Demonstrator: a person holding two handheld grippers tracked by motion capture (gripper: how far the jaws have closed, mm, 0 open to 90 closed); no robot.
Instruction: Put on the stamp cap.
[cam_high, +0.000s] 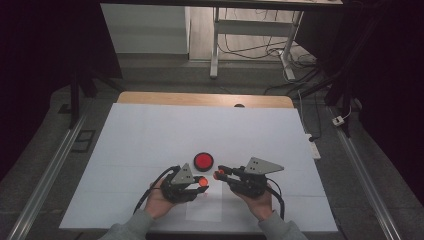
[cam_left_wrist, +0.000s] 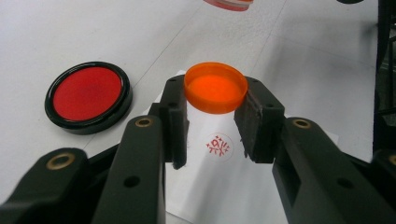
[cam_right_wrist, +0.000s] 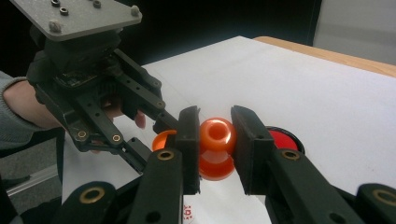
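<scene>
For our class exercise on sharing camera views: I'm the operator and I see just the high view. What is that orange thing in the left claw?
Observer: An orange cap, pinched between the pads of the left claw.
Operator: And the right claw?
Observer: The right claw grips an orange stamp with a rounded knob.
Operator: Anything printed yet?
Observer: Yes, a round red stamp mark on the small sheet beneath the cap.

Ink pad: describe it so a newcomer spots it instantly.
On the white table sheet, look just beyond the two grippers near the front middle. The ink pad lies flat there: a round black-rimmed dish with a red centre, the one red item held by no jaws.
</scene>
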